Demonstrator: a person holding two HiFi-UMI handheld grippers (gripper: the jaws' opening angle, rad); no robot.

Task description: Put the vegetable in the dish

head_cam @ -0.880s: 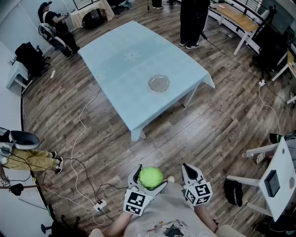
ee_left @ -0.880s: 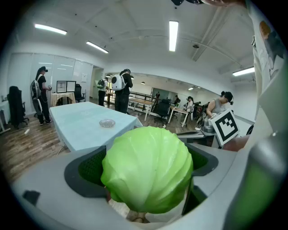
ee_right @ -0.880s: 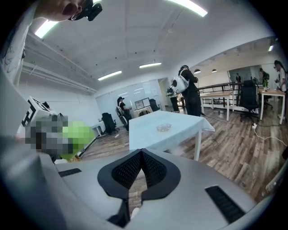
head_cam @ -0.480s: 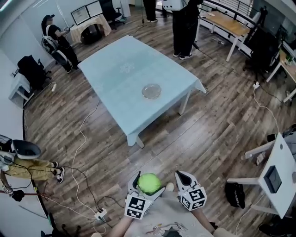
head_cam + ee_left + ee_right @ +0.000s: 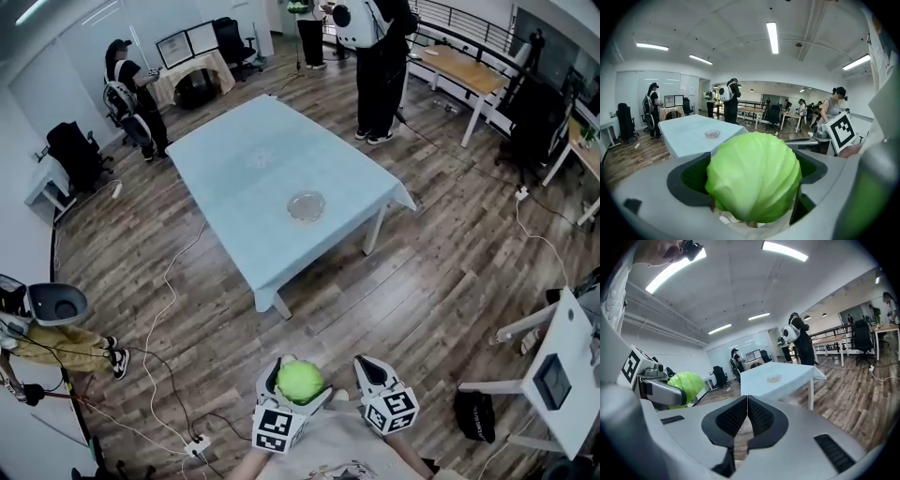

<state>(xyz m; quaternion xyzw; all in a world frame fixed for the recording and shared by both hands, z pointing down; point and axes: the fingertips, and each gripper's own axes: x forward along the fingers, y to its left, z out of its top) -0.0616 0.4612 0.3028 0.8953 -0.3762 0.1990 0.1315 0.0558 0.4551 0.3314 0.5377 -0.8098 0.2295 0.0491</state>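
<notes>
Cabbage clamped in the left gripper [image 5: 296, 379], dish far ahead.
The left gripper's jaws stand wide and press on a green cabbage [image 5: 752, 180] that fills the space between them. Just to its right, the right gripper [image 5: 747, 416] has its jaws closed together on nothing. The glass dish [image 5: 306, 205] sits well ahead of both grippers on the light-blue table [image 5: 244, 159].

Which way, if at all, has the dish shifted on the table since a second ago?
No. The dish sits at the same spot on the table, near its right-hand edge; only the camera's framing changed.
</notes>
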